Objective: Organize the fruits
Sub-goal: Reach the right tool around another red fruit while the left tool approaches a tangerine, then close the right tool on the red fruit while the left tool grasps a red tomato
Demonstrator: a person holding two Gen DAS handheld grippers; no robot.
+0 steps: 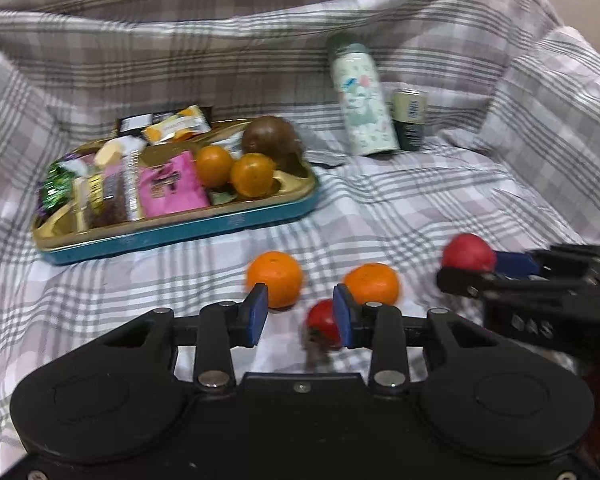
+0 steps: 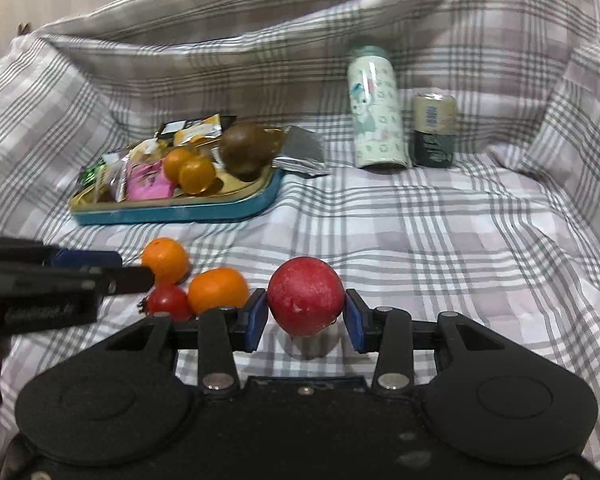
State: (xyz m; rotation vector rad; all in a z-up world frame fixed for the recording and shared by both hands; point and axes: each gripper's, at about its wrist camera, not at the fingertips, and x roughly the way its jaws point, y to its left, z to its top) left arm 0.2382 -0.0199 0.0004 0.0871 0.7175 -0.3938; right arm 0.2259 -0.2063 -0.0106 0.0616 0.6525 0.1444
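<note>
My left gripper (image 1: 300, 314) is open and low over the plaid sheet. A small red tomato (image 1: 322, 322) lies just inside its right pad, touching nothing that I can make out. Two loose oranges (image 1: 275, 278) (image 1: 372, 284) rest just beyond the fingertips. My right gripper (image 2: 306, 320) is shut on a round red fruit (image 2: 304, 296), with both blue pads pressed to its sides. In the left wrist view that fruit (image 1: 468, 252) shows at the right. A teal tray (image 1: 180, 232) with a gold inside holds two oranges (image 1: 252, 174), a brown fruit (image 1: 270, 136) and snack packets.
A patterned flask (image 2: 376, 108) and a small can (image 2: 434, 132) stand at the back right. A silver packet (image 2: 300, 152) lies beside the tray (image 2: 180, 214). Bunched plaid bedding rises behind and on both sides. The left gripper (image 2: 128, 268) reaches in from the left, close to the loose oranges.
</note>
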